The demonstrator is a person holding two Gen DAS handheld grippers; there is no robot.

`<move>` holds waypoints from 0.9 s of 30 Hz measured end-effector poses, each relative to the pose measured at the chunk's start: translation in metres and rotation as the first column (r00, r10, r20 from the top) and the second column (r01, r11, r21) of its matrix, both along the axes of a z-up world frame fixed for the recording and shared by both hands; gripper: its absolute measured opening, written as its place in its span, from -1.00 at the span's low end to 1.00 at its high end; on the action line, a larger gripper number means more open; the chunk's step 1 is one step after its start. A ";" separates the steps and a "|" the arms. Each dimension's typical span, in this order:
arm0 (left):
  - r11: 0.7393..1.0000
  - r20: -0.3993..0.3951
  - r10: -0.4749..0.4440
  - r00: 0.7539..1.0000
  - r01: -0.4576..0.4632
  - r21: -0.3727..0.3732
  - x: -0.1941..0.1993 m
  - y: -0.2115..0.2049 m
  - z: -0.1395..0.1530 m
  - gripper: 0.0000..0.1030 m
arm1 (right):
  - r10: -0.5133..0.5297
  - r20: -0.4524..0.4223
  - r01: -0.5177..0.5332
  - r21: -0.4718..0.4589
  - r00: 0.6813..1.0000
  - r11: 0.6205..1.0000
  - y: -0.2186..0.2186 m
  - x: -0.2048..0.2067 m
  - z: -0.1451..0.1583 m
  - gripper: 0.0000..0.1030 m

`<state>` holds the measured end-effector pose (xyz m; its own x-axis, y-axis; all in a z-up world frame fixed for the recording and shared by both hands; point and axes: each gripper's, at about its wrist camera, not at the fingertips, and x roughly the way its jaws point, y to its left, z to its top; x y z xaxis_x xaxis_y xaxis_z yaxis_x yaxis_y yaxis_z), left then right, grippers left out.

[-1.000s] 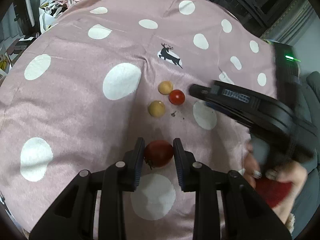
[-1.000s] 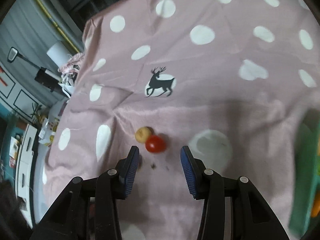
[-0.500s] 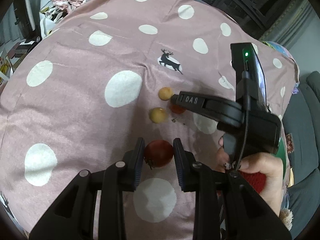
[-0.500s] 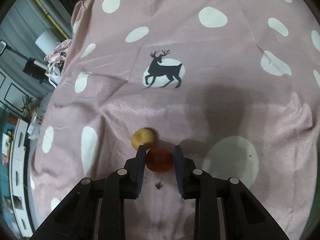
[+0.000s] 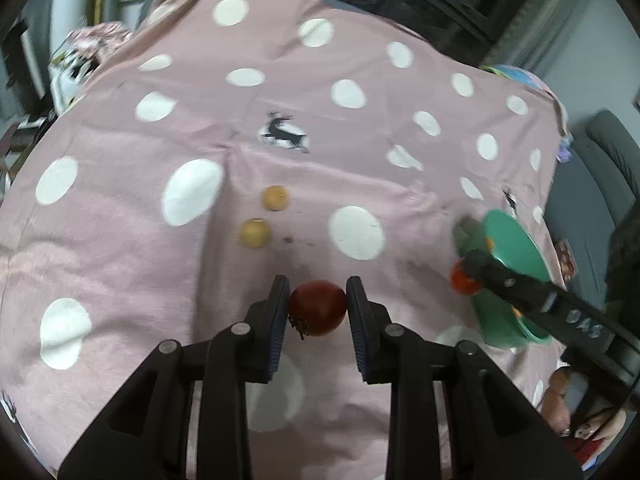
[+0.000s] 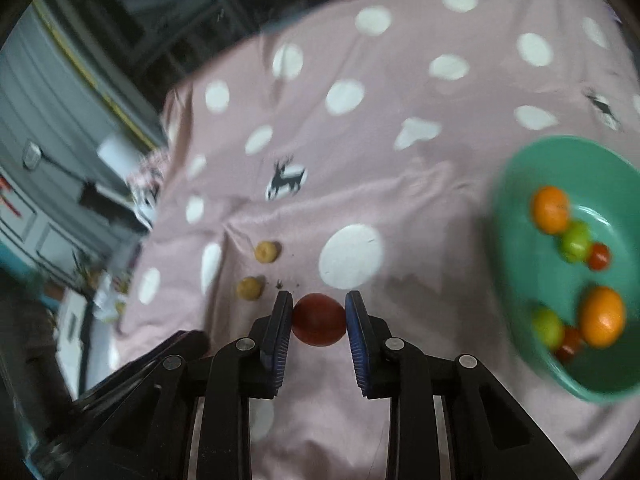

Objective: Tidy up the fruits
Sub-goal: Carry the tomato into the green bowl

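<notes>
Beside the bowl (image 6: 516,184), right gripper (image 6: 319,320) clamped on a small tomato (image 6: 319,320), left gripper (image 5: 318,307) on a large tomato (image 5: 318,307); either could slip, squash, or roll off the cloth (image 5: 120,240).

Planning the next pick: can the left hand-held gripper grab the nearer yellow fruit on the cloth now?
Probably not yet: the left hand-held gripper is shut on a dark red tomato, so it is full, though the way to the nearer yellow fruit looks free.

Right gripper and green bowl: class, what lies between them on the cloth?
Nothing. In the right wrist view only bare pink cloth separates the right gripper, shut on a red tomato, from the green bowl.
</notes>
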<state>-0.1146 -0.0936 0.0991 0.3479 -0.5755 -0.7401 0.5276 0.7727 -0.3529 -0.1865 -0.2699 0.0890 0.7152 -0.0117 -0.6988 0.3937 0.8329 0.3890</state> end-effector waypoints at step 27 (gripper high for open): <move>0.919 0.068 -0.395 0.916 0.395 0.010 -0.093 -0.208 0.007 -0.44 | -0.457 0.076 0.454 0.045 0.886 0.890 -0.128 -0.134 0.013 -0.43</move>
<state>-0.2072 -0.3017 0.1062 0.1408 -0.6794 -0.7201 0.8120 0.4954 -0.3086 -0.3207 -0.3974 0.1017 0.6901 -0.3333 -0.6424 0.6933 0.5592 0.4545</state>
